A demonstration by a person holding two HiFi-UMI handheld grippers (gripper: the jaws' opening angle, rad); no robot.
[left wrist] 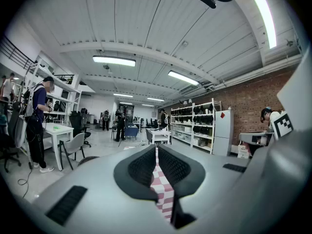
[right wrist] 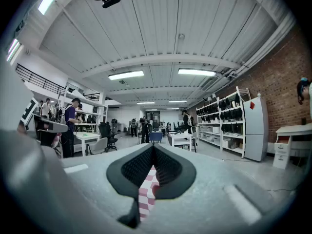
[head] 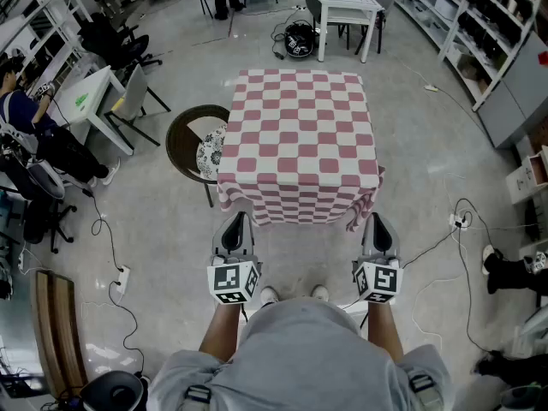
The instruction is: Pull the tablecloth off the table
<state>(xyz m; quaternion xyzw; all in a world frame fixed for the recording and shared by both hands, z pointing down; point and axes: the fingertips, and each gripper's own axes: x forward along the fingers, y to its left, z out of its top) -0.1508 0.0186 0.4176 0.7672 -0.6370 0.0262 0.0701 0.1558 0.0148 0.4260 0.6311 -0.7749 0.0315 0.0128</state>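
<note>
Currently: red-and-white checked tablecloth (head: 295,139), draped over a square table that it hides entirely, its near edge hanging towards the person. Left gripper (head: 237,226), at the near left corner of the table, jaws pinched on a fold of the tablecloth. Right gripper (head: 378,223), at the near right corner, likewise clamped on the tablecloth. Round dark chair (head: 177,139), just left of the table.

tablecloth (head: 300,135): draped over the table, mid-floor
left gripper (head: 237,223): at the tablecloth's near left corner
right gripper (head: 375,221): at its near right corner
round chair (head: 182,144): just left of the table
white table (head: 342,7): behind, well apart
</note>
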